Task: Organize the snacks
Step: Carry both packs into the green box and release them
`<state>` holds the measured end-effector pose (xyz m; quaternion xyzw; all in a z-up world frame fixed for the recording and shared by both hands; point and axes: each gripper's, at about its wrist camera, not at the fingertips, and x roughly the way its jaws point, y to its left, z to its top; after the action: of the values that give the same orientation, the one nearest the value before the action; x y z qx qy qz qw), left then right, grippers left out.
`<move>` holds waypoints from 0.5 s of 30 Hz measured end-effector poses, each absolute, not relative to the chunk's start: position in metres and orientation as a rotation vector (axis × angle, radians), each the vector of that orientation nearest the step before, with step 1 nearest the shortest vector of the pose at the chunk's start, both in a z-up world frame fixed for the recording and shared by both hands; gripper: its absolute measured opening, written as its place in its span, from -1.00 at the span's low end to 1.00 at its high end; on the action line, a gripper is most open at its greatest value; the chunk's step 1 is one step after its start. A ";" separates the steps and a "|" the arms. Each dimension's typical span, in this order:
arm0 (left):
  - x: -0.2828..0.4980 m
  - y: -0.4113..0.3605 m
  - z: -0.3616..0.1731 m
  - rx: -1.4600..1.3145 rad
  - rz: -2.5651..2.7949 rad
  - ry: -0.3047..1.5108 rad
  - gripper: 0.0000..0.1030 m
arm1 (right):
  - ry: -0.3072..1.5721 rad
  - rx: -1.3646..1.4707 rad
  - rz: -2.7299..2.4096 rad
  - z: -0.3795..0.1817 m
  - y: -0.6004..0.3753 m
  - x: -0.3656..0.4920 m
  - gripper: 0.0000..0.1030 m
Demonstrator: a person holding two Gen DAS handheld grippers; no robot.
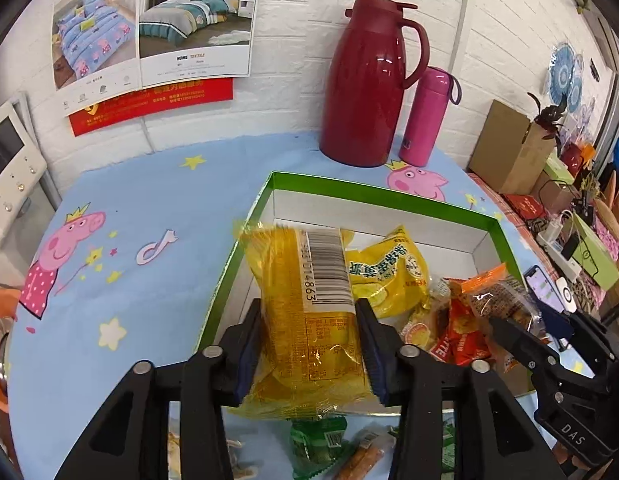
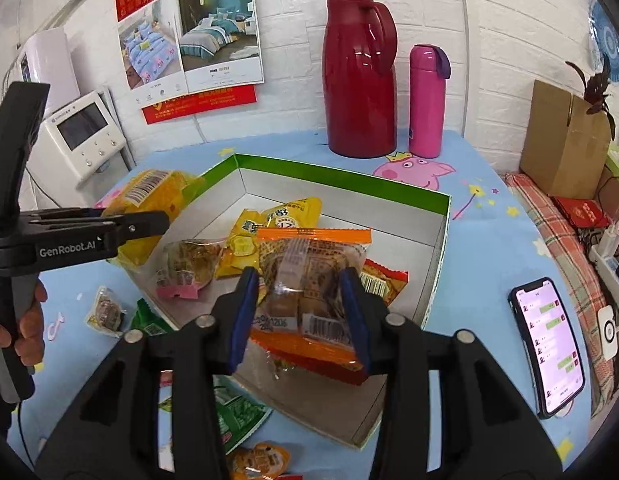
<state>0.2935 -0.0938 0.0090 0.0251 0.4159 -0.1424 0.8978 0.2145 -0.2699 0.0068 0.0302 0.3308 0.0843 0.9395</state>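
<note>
White brick wall and posters back your work surface, a table under a blue cartoon-pig cloth (image 1: pixel 149 208), with a red jug (image 1: pixel 369 84) and a pink flask (image 1: pixel 425 116) standing well beyond both sets of jaws. Between you and them sits the green-rimmed box (image 2: pixel 341 178), the place the snacks are being gathered, already holding several packets ahead of your right jaws.

Your left gripper (image 1: pixel 309 344) is clamped on a yellow packet (image 1: pixel 305 308), barcode side up, held above the box's left rim; it looks carried there so that it can drop inside. Your right gripper (image 2: pixel 299 316) is closed around a clear packet with orange ends (image 2: pixel 309 280), held over the pile in the box, probably for setting down.

Loose snacks lie on the cloth below and behind the jaws: a green packet (image 2: pixel 237 412) and a small wrapped sweet (image 2: pixel 105 312). Those seem left to collect. A phone (image 2: pixel 549 344) lies right of your right jaws, clear of the box.
</note>
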 end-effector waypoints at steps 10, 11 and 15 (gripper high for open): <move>0.290 -0.088 0.002 0.074 -0.236 0.825 0.75 | 0.645 0.003 0.201 0.005 -0.266 0.204 0.63; 0.287 -0.087 0.003 0.075 -0.235 0.817 0.75 | 0.652 0.003 0.200 0.005 -0.266 0.203 0.63; 0.275 -0.084 0.011 0.070 -0.242 0.795 0.75 | 0.654 0.011 0.198 0.010 -0.265 0.199 0.63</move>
<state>0.2747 -0.0836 0.0115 0.0338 0.3860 -0.1177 0.9143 0.1986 -0.2648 0.0098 0.0055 0.3206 0.0972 0.9422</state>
